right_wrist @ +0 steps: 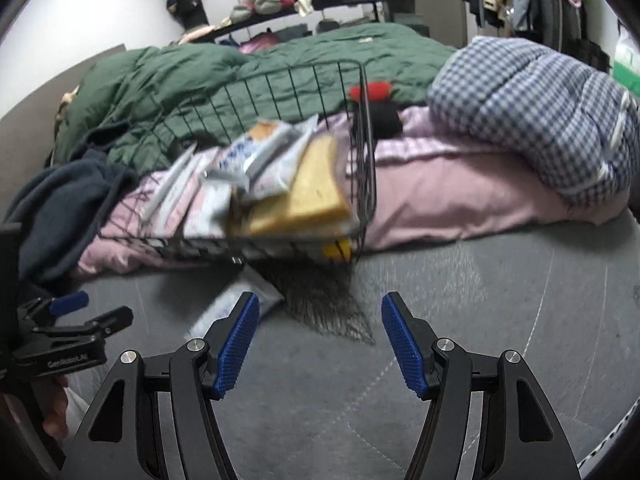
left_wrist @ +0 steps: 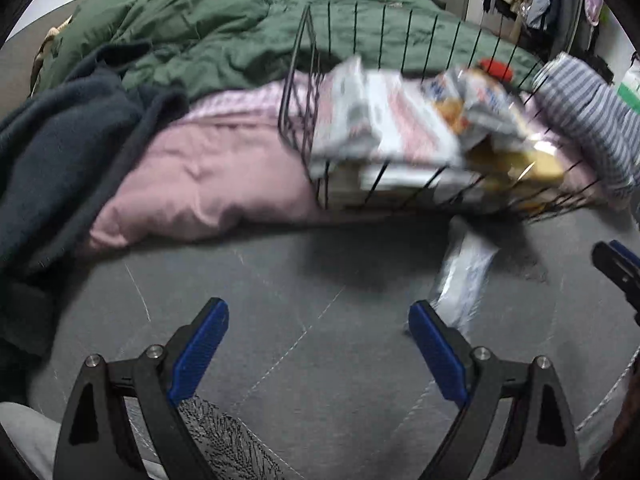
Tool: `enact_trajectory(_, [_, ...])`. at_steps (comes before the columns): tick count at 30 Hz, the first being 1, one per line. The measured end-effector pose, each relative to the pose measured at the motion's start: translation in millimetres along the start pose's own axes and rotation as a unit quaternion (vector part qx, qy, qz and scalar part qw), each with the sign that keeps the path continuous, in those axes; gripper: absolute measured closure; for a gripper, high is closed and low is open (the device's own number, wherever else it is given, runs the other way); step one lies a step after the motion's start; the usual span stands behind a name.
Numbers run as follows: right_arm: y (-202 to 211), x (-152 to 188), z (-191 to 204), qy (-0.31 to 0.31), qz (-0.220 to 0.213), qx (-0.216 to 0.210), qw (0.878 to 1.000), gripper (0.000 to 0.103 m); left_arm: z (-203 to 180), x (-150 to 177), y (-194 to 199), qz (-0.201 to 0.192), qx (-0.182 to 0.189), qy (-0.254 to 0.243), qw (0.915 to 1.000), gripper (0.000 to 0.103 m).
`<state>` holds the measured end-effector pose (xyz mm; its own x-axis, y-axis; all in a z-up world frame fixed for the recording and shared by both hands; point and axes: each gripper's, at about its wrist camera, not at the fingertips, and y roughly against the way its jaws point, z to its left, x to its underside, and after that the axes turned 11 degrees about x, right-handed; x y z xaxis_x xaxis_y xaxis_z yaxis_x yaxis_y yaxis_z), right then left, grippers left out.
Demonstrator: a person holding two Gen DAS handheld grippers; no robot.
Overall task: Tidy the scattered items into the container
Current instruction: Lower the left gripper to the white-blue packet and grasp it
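Observation:
A black wire basket sits on the pink quilt at the bed's edge, holding several snack packets and a yellow package. One white packet lies on the grey mat just below the basket. My left gripper is open and empty over the mat, left of that packet. My right gripper is open and empty, with the packet just left of its left finger. The right gripper's tip shows in the left wrist view; the left gripper shows in the right wrist view.
A pink quilt, green duvet, dark blue fleece and checked blanket lie on the bed. A red and black item sits behind the basket. Grey quilted mat lies in front.

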<state>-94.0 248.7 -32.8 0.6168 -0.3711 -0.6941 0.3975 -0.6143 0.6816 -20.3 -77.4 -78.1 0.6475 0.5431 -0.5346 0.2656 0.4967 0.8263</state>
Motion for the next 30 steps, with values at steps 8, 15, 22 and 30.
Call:
enact_trajectory(8, [-47,23,14,0.009,0.051,0.009,0.999,0.039,6,0,-35,0.02,-0.009,0.02,0.9996,0.012])
enact_trajectory(15, [-78,22,37,0.02,0.06,0.018,0.998,0.039,3,0,-59,0.041,-0.008,0.028,0.9987,0.012])
enact_trajectory(22, [-87,24,57,0.041,0.06,-0.012,0.997,0.039,-19,16,-64,0.071,0.044,-0.004,0.9965,0.012])
enact_trajectory(30, [-75,31,51,0.044,0.055,-0.026,0.997,0.039,-25,23,-51,0.057,0.027,-0.001,0.998,0.012])
